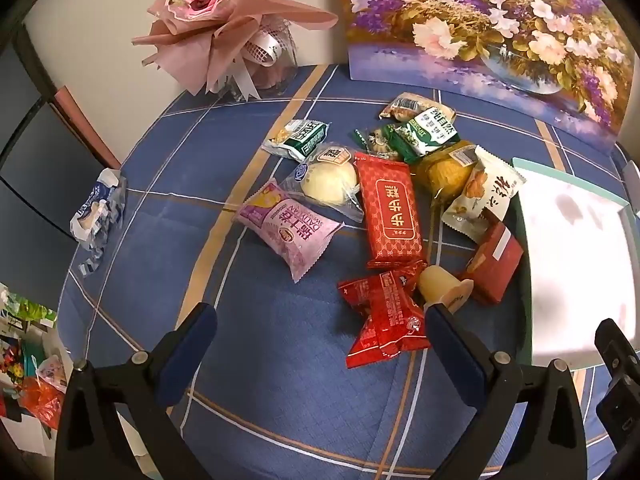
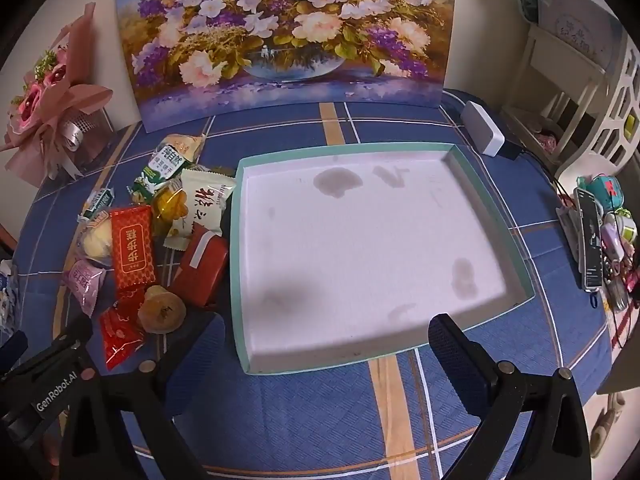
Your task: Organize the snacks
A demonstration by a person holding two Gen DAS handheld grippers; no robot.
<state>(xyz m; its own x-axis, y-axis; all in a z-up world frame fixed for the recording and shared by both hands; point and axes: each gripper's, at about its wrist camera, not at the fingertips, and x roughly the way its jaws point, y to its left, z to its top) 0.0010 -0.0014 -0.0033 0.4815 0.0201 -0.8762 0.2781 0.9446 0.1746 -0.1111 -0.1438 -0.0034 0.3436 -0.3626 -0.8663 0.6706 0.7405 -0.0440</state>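
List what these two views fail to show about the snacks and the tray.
- Left wrist view: the tray is washed out by glare and cut off at the right edge.
- Right wrist view: the purple snack pack is partly covered by the red pack.
- Both views: small print on the green biscuit packs is too small to read.

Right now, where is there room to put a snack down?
The white tray is bare inside, only stained. The blue cloth between the left tongs and the pile is free too, as is the strip between painting and tray. It's crowded left of the tray, around the red packet.
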